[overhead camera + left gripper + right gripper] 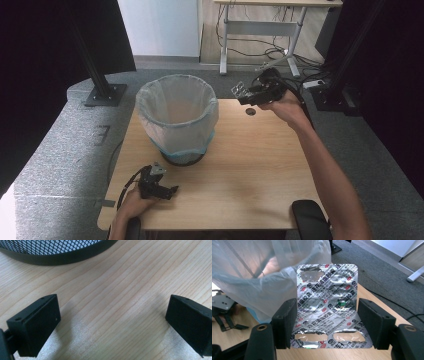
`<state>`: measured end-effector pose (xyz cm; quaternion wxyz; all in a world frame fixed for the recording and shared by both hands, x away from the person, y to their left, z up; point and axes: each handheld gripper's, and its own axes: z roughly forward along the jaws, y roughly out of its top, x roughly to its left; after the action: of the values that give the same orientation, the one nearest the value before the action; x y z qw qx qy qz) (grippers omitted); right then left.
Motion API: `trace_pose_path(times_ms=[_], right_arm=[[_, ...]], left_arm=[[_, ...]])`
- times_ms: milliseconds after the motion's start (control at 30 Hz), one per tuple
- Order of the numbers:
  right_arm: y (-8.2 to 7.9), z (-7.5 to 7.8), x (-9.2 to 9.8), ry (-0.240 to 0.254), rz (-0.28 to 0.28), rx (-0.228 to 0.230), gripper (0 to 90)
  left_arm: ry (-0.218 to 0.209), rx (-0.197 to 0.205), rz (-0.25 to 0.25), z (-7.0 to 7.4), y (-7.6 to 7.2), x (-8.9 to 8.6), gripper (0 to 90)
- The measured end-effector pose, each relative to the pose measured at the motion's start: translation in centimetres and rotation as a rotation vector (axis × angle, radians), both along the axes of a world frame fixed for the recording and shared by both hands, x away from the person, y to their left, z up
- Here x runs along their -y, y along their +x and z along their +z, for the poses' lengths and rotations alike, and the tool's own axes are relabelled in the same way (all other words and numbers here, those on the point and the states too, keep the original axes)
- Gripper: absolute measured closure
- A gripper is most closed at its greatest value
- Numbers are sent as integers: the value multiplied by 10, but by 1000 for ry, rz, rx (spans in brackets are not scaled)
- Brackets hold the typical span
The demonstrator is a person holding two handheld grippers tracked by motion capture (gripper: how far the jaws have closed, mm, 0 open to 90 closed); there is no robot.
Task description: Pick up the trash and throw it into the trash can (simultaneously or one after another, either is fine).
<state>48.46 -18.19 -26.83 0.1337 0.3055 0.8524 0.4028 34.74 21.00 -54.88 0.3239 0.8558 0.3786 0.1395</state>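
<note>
- In the high view, the right claw (243,93) was held above the far right part of the wooden desk (250,170), just to the right of the bin (177,120). A silver blister pack (238,90) stuck out from its tip toward the bin. The bin was a black mesh basket with a thin, pale plastic bag (150,107) folded over its rim, and it stood on the far left half of the desk. A small dark round mark (250,111) lay on the desk below the right claw. The left claw (170,190) rested low on the near left part of the desk, in front of the bin and apart from it, and its cable (127,185) trailed back toward the person's hand.
- In the left gripper view, the two black jaws of the left claw stood wide apart, with only bare wood between them. The dark mesh base of the bin curved along the top edge.
- In the right gripper view, the right claw (327,323) was closed on the blister pack (328,305), one jaw pressing on each long side of it. The pack stood upright and bent backward in its middle. It was printed with red and black characters. Several pockets were torn open, and one pocket held something green. The plastic bag (249,277) hung just behind the pack on the left. The left claw (224,315) showed far off at the left edge.
</note>
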Motion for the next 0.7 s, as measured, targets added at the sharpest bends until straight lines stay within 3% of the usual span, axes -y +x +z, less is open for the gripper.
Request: trace_pose_path(times_ms=[700], right_arm=[[4, 29, -35, -5, 48, 22, 334]], left_arm=[[0, 0, 0, 0, 0, 0, 0]])
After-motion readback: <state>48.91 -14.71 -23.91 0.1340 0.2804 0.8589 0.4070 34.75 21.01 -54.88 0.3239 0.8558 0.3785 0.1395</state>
